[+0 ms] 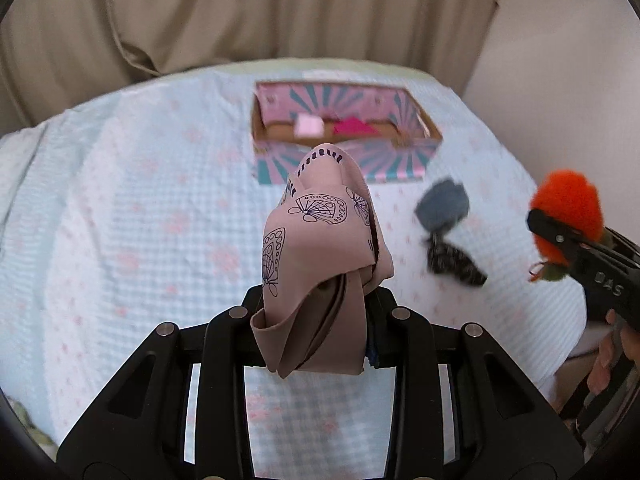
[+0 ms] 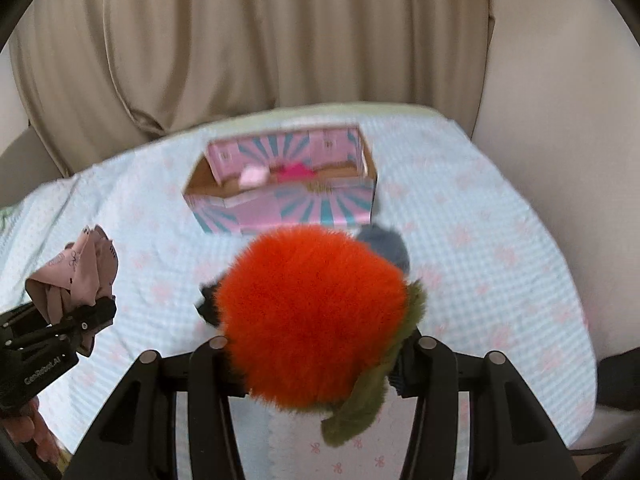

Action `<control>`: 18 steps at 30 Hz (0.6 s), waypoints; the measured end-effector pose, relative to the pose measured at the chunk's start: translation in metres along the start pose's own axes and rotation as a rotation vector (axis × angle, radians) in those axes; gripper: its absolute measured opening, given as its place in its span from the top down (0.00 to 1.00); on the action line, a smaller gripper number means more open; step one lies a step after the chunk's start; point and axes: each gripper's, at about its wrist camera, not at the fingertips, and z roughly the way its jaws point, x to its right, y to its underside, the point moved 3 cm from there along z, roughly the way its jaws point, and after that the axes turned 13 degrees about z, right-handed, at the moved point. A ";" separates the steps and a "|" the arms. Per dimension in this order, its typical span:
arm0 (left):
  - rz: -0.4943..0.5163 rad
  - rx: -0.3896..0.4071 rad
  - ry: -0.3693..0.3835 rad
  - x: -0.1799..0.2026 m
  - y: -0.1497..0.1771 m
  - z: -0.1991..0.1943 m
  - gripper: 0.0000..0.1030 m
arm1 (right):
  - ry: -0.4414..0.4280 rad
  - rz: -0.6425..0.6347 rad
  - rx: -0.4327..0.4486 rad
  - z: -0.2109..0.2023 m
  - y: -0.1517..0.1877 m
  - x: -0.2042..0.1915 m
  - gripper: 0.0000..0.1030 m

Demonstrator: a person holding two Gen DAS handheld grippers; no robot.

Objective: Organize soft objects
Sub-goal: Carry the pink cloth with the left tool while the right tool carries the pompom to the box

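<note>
My left gripper (image 1: pixel 316 304) is shut on a beige cloth with dark butterfly prints (image 1: pixel 320 248) and holds it above the bed; the cloth also shows in the right wrist view (image 2: pixel 76 276). My right gripper (image 2: pixel 316 344) is shut on a fluffy orange plush with a green leaf (image 2: pixel 312 324), seen from the left wrist as well (image 1: pixel 568 208). An open pink and teal box (image 1: pixel 344 160) stands ahead on the bed (image 2: pixel 280 208). It holds a pale pink item (image 1: pixel 308 125) and a magenta item (image 1: pixel 354 126).
A grey-blue soft item (image 1: pixel 442 204) and a dark patterned cloth (image 1: pixel 454 262) lie on the light blue bedspread (image 1: pixel 140 220) right of the box. Beige curtains (image 2: pixel 280 40) hang behind the bed. The bed's right edge meets a wall.
</note>
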 end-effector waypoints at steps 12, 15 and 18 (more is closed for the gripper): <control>-0.116 0.079 -0.047 -0.031 -0.108 -0.058 0.72 | -0.104 -0.006 0.053 -0.043 -0.114 -0.035 0.56; -0.111 0.094 -0.056 -0.031 -0.134 -0.062 0.72 | -0.143 -0.025 0.059 -0.037 -0.141 -0.043 0.56; -0.086 0.093 -0.070 -0.026 -0.163 -0.060 0.72 | -0.167 -0.025 0.047 -0.028 -0.165 -0.046 0.56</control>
